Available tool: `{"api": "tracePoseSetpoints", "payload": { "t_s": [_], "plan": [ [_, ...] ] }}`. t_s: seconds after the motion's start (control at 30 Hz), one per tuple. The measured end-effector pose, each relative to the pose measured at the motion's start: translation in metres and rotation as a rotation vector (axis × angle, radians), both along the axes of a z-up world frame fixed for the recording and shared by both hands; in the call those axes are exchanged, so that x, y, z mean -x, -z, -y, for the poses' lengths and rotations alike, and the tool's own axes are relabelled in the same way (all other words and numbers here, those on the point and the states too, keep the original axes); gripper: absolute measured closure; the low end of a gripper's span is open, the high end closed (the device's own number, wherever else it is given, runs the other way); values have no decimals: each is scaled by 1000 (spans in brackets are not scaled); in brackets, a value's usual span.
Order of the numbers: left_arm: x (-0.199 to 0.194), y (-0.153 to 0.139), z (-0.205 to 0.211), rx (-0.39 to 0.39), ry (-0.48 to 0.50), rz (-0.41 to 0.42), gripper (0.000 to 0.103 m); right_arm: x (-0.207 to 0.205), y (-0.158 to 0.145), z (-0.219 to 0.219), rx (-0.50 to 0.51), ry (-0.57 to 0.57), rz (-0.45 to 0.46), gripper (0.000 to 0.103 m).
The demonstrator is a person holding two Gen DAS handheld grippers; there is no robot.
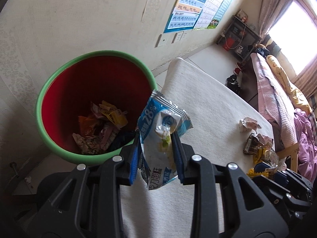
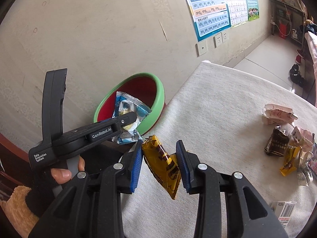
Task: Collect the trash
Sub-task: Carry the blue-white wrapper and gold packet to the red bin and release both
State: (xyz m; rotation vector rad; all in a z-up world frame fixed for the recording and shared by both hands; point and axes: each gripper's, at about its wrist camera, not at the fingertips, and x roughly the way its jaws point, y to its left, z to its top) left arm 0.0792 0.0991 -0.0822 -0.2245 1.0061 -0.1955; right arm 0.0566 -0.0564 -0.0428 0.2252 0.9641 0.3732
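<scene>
White cloth table (image 2: 227, 103) beside wall; green-rimmed bin (image 1: 95, 107) at its edge; left gripper (image 1: 154, 136) pinches blue wrapper (image 1: 160, 123) by bin, right gripper (image 2: 159, 148) pinches yellow wrapper (image 2: 162, 162)

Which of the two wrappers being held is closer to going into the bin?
The blue-and-white wrapper in the left gripper: it hangs at the green-rimmed bin. The yellow-and-brown wrapper in the right gripper is over the table.

beige wall (image 2: 99, 29) running ahead, pinyin posters (image 2: 210, 10) and sockets (image 2: 218, 39) hanging upper right. metal shelf (image 1: 237, 37) sitting far right, curtained window (image 1: 293, 35) blowing out bright beyond it.
</scene>
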Motion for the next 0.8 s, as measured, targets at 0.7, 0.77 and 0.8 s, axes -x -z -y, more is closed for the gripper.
{"api": "tracePoseSetpoints", "payload": {
  "t_s": [0.7, 0.77, 0.8],
  "plan": [
    [-14, -9, -71, -75, -105, 31, 74, -46, 2, -68, 12, -161, 51, 69],
    [-17, -8, -80, -78, -121, 29, 74, -57, 1, -74, -9, -167, 46, 69],
    [-18, -8, -84, -78, -129, 28, 74, -64, 1, -77, -22, -168, 42, 69]
  ]
}}
